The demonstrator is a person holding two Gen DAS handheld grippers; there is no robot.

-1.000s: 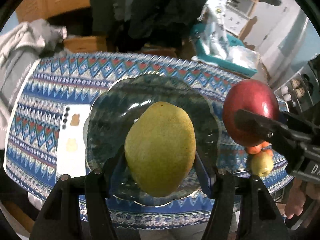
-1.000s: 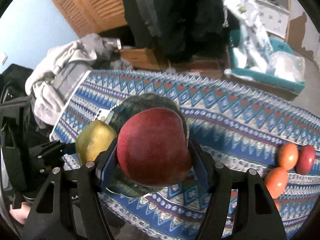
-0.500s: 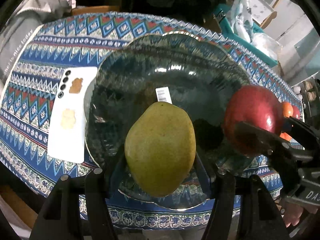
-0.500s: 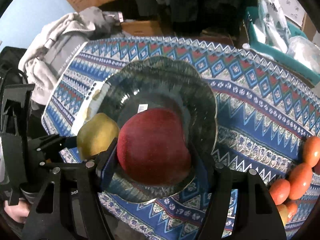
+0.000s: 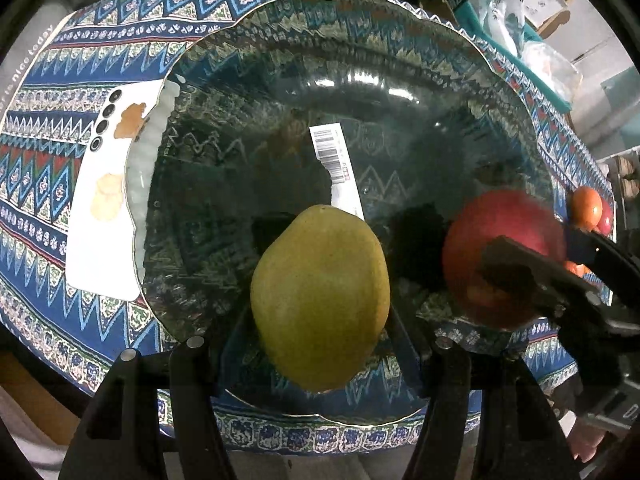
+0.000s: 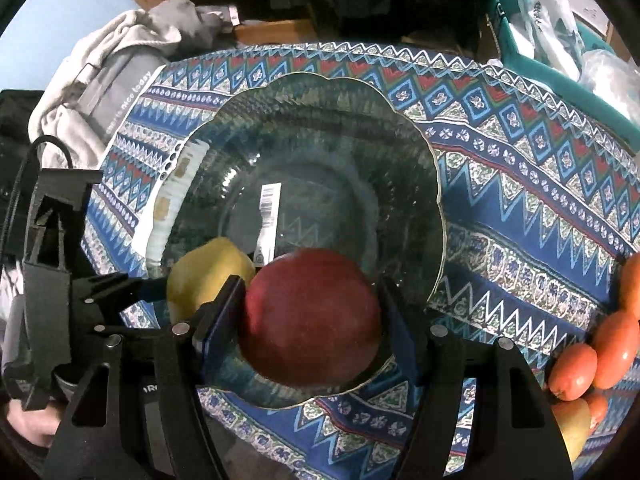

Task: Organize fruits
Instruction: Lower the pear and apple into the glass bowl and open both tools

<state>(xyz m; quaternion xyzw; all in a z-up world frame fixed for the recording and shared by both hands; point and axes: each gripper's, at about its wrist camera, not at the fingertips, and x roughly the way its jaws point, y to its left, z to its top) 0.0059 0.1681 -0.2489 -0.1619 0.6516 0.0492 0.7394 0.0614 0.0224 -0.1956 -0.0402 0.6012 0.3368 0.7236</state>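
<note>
My left gripper (image 5: 320,320) is shut on a yellow-green mango (image 5: 320,296) and holds it over the near part of a clear glass bowl (image 5: 360,60). My right gripper (image 6: 312,312) is shut on a red apple (image 6: 312,316), low over the bowl's near rim (image 6: 436,216). The apple (image 5: 500,256) and the mango (image 6: 200,276) hang side by side. A barcode sticker (image 5: 336,164) shows through the bowl's bottom.
The bowl sits on a blue patterned tablecloth (image 6: 520,184). A white phone (image 5: 104,184) lies partly under the bowl's left rim. Several orange and red fruits (image 6: 600,344) lie at the right. Grey clothes (image 6: 100,76) and a teal bin (image 6: 560,64) are behind.
Both grippers have come down and forward toward the bowl with their fruits. The bowl now fills much more of both views.
</note>
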